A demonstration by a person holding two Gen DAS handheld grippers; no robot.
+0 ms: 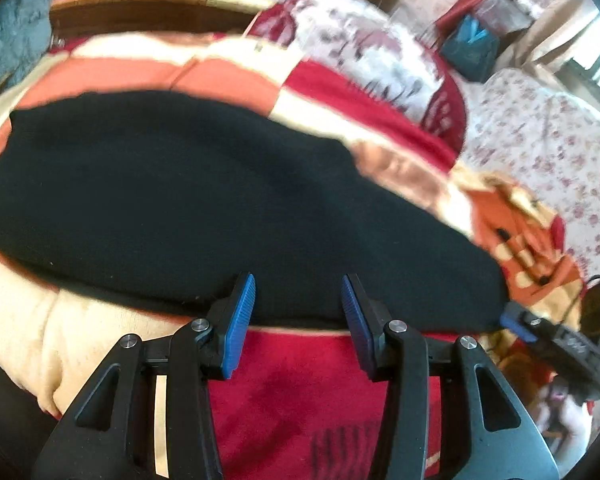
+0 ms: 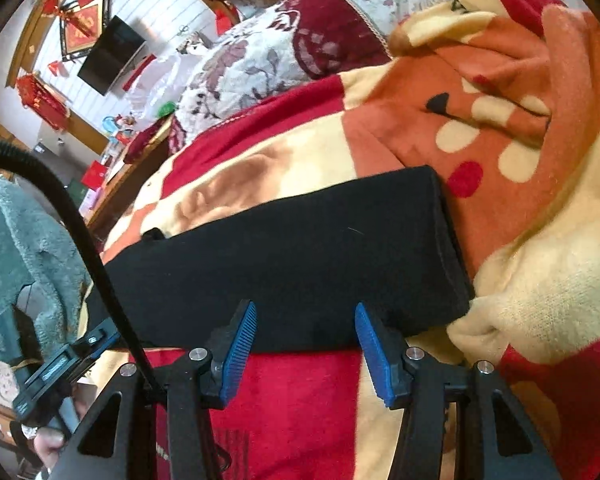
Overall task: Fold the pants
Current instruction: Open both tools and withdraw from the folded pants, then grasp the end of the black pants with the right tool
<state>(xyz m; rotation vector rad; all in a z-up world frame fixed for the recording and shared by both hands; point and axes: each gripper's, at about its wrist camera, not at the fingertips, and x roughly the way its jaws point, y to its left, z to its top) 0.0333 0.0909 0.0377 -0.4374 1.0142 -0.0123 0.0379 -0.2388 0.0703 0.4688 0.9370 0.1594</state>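
Note:
Black pants (image 1: pixel 188 192) lie flat in a long folded strip on a red, orange and cream blanket (image 1: pixel 300 380). My left gripper (image 1: pixel 298 300) is open, its blue pads over the pants' near edge, holding nothing. In the right wrist view the pants (image 2: pixel 300 252) end in a squared hem at the right. My right gripper (image 2: pixel 306 326) is open at their near edge, empty. The right gripper also shows at the far right of the left wrist view (image 1: pixel 518 322), and the left gripper at the lower left of the right wrist view (image 2: pixel 96 340).
A floral quilt (image 1: pixel 364 52) and a flowered sheet (image 1: pixel 540 140) lie beyond the blanket. A teal fleece (image 2: pixel 16 256) hangs at the left. A black cable (image 2: pixel 80 224) arcs across the right wrist view. A wooden headboard (image 1: pixel 140 12) stands behind.

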